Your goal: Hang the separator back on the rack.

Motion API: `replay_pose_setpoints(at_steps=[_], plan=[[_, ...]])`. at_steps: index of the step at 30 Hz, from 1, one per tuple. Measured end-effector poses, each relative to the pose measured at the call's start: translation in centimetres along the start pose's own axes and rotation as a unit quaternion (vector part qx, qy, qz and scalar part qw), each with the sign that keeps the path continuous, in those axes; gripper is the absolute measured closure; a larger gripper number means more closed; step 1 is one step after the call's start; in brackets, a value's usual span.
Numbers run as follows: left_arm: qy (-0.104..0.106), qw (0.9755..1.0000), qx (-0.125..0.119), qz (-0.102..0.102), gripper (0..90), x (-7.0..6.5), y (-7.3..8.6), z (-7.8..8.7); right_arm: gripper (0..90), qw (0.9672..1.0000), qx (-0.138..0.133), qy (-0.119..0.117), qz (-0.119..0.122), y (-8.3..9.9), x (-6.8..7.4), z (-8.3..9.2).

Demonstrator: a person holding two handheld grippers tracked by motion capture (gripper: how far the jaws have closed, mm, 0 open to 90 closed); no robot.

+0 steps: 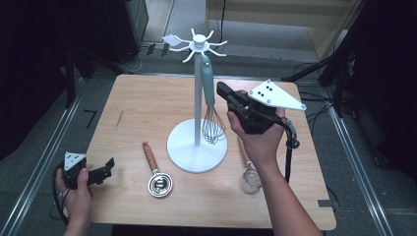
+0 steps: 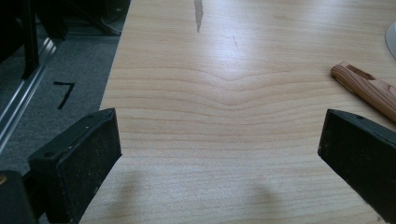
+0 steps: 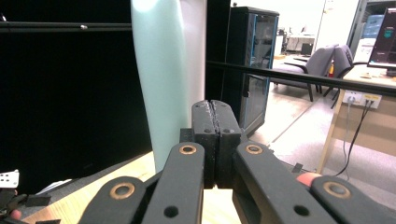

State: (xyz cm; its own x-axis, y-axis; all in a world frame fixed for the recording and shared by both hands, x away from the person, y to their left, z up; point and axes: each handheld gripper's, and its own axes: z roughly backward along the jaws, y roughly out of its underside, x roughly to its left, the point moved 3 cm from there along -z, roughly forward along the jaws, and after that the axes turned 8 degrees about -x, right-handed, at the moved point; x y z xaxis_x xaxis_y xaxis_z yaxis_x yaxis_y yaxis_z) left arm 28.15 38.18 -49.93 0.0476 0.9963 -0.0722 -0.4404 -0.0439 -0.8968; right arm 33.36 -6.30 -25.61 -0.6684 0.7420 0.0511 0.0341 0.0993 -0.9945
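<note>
A whisk (image 1: 209, 83) with a teal handle hangs from a hook of the white utensil stand (image 1: 198, 105) in the middle of the wooden table (image 1: 142, 103). My right gripper (image 1: 221, 89) is raised just right of that handle, its jaws shut with nothing between them. In the right gripper view the shut gripper (image 3: 215, 106) points past the teal handle (image 3: 156, 84), which stands just to its left and slightly beyond. My left gripper (image 1: 109, 164) rests low at the table's front left corner. Its jaws stand open (image 2: 219, 135) over bare wood.
A metal scoop with a wooden handle (image 1: 156, 173) lies front centre, its handle (image 2: 369, 88) showing in the left gripper view. A small metal strainer (image 1: 250, 179) lies under my right forearm. The stand's round base (image 1: 196, 147) takes up the table's middle.
</note>
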Motion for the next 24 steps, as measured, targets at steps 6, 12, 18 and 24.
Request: replay_pose_setpoints(at_steps=[6,12,18,24], plan=[[0.000,1.0000,0.000,0.000,0.0,0.0,0.0,0.0,90.0,0.9999,-0.013,-0.006,-0.004,-1.3,0.0,-0.8],[0.000,1.0000,0.000,0.000,0.0,0.0,0.0,0.0,90.0,0.9994,-0.029,-0.016,-0.004,-2.4,0.6,-1.2],[0.000,1.0000,0.001,-0.001,0.0,0.0,0.0,0.0,90.0,0.9991,-0.033,-0.026,-0.002,-2.5,1.7,-1.4],[-0.001,1.0000,0.004,0.000,0.0,0.0,0.0,0.0,90.0,0.9988,-0.032,-0.037,0.007,-2.5,2.9,-1.8]])
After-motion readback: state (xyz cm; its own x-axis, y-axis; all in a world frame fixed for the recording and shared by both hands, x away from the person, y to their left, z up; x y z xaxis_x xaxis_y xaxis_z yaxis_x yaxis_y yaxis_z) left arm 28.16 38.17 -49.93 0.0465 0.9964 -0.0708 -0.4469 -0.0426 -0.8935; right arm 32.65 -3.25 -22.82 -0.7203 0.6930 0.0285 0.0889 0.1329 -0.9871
